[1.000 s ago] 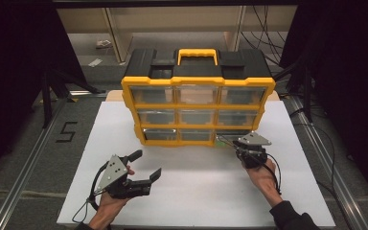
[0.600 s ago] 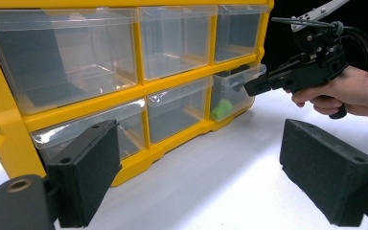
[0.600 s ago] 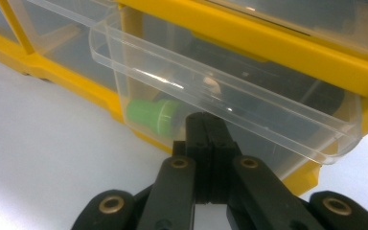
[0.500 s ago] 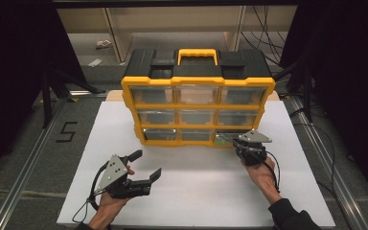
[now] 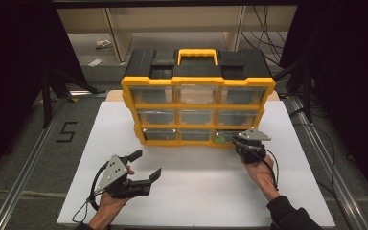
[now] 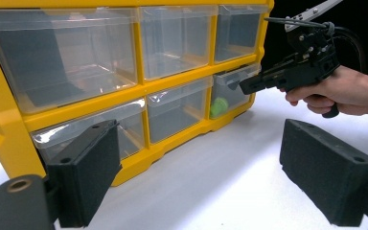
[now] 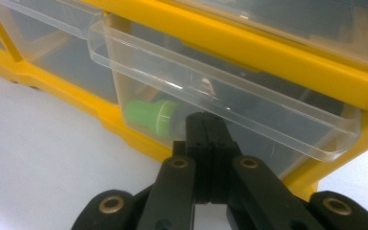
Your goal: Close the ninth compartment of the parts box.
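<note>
One clear drawer (image 7: 220,96), long axis along the cabinet front, meets the right gripper's (image 7: 206,125) closed, empty fingers.

— Where's the cabinet (image 5: 197,96)?
— At the back of the board (image 5: 191,191), drawers facing forward.
— And the bottle (image 6: 218,106)?
— In the bottom right drawer (image 7: 220,103).
— Grippers?
— Right gripper (image 5: 232,139) at that drawer's front; left gripper (image 5: 146,165) before the cabinet, well apart.

In front of the yellow organizer (image 5: 197,110) you have bare white tabletop (image 5: 201,187) to move across. The organizer walls off the far side, and its bottom-right drawer (image 7: 220,103) juts out, with the right gripper (image 5: 243,143) tight against it.
</note>
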The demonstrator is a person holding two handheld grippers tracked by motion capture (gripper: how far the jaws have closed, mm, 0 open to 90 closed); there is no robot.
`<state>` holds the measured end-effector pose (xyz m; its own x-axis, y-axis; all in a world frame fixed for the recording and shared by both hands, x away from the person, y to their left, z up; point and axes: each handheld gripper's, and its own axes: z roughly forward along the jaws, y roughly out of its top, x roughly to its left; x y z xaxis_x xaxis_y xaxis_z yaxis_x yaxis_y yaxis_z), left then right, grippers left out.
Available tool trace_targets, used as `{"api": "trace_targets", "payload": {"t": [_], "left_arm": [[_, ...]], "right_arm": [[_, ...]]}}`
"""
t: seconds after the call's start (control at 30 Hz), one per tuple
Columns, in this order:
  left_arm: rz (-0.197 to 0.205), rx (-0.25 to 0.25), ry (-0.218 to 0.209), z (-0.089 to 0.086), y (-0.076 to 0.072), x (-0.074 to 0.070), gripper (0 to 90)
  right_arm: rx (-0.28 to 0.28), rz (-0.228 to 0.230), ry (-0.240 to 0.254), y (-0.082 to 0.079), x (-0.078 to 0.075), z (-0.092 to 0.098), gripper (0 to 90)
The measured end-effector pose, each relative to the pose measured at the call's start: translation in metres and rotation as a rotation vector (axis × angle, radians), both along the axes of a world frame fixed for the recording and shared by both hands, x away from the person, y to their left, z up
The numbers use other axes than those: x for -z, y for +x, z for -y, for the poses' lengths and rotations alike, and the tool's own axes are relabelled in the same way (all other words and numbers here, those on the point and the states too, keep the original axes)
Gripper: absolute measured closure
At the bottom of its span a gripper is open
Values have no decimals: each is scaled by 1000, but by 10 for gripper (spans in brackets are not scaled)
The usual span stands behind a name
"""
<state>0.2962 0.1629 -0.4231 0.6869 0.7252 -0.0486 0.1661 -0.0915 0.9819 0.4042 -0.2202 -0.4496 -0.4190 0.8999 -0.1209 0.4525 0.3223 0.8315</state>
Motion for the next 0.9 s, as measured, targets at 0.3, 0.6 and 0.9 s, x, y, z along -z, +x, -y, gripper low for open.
{"api": "trace_targets", "payload": {"t": [0.3,0.6,0.9], "left_arm": [[-1,0,1,0,0,0,137],[-1,0,0,0,0,0,138],[0,0,0,0,0,0,139]], "right_arm": [[7,2,-4,4,0,0,900],[14,1,-3,7,2,-1,900],[14,3,-7,9,2,-3,900]]}}
